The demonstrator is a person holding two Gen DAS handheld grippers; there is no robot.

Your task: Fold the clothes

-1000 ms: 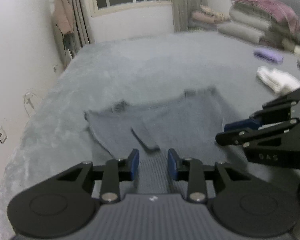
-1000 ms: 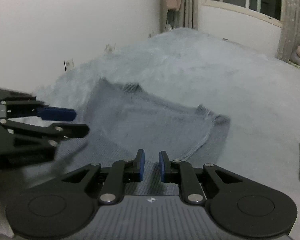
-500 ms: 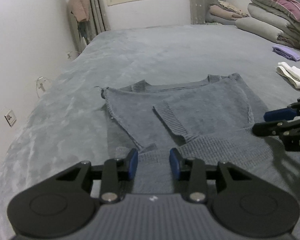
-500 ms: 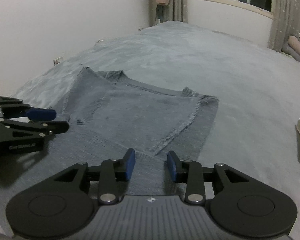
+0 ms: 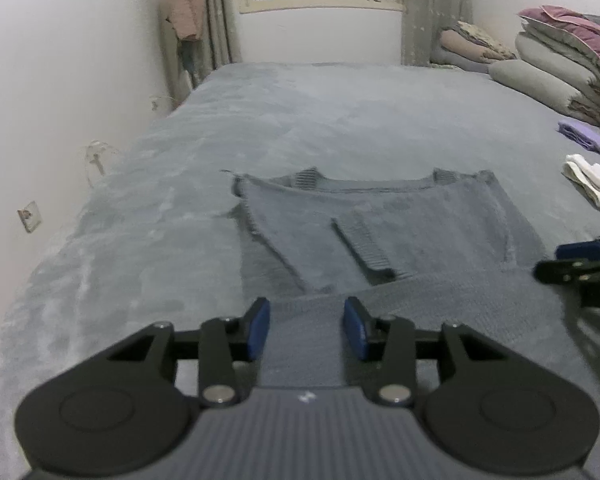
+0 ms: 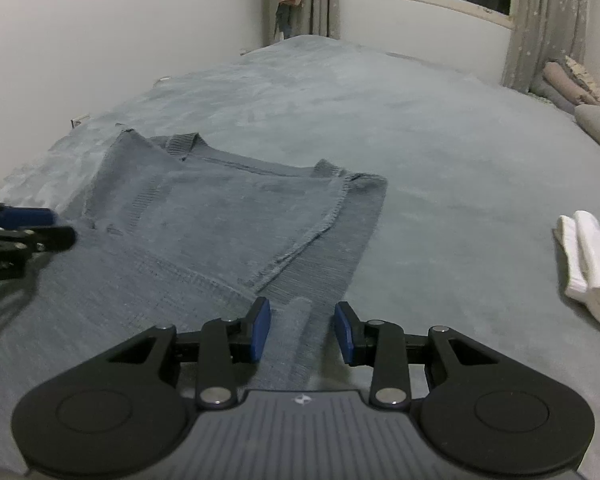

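1 grey sweater [image 5: 400, 224], 2 spread-fingered grippers: left gripper [image 5: 307, 326], right gripper [image 6: 302, 330]

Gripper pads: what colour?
Blue pads on black fingers, both grippers alike; clearest in the left wrist view.

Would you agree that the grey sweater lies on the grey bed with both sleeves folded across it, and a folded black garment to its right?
Not quite: the folded garment right of the grey sweater is white, as the right wrist view shows. The sweater does lie on the grey bed, sleeves folded across.

Black grippers [image 5: 306, 328] — blue-padded jaws, silver screws, ribbed grey housing
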